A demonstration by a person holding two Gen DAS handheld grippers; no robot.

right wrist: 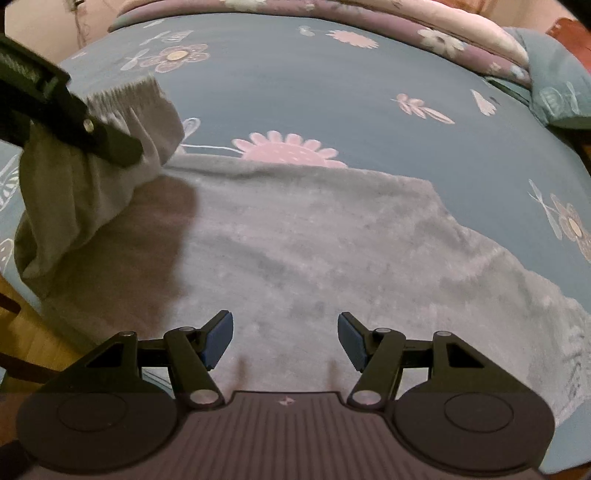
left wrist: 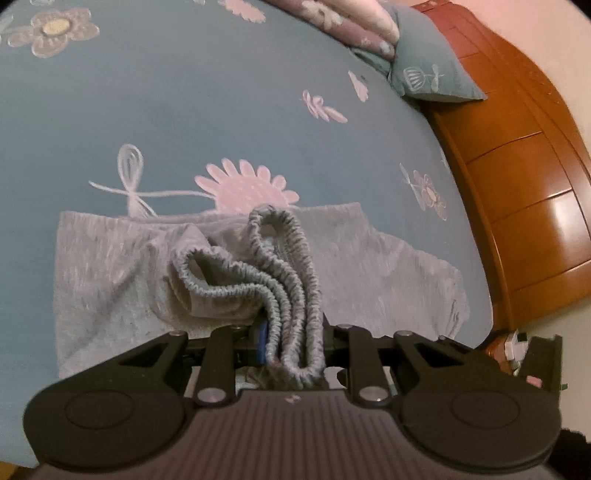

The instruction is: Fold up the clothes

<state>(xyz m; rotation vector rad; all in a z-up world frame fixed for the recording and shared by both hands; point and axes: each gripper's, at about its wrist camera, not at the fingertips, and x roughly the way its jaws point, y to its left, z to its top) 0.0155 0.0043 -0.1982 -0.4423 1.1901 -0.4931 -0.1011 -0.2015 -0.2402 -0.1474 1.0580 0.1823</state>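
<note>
Fingers of the left gripper (left wrist: 291, 347) are drawn nearly together and pinch a bunched elastic waistband (left wrist: 280, 280), grey and ruffled, whose folds stand up between the pads and loop away from the camera. A sliver of blue pad shows just left of the clamped cloth. The waistband belongs to a grey garment (left wrist: 388, 266) that spreads flat on the bed beyond the gripper, its far edge running straight across just below a large pink flower (left wrist: 247, 188) printed on the blue bedsheet (left wrist: 221, 110).

Seen from the right wrist, the right gripper (right wrist: 285, 341) hangs over the same grey garment (right wrist: 314, 240) with its jaws standing wide apart and nothing between the blue pads (right wrist: 219, 339); only flat grey cloth lies below them. At the upper left of that view the left gripper (right wrist: 107, 142) appears as a dark arm holding a lifted fold of the grey cloth (right wrist: 74, 199), which drapes down from it and casts a shadow on the flat part beside it.

Farther off, the bedsheet (right wrist: 332, 85) carries more flower prints. A blue pillow (left wrist: 428, 70) and a folded purple quilt (left wrist: 351, 26) lie at the far end, against an orange-brown wooden headboard (left wrist: 524, 177) along the right side.
</note>
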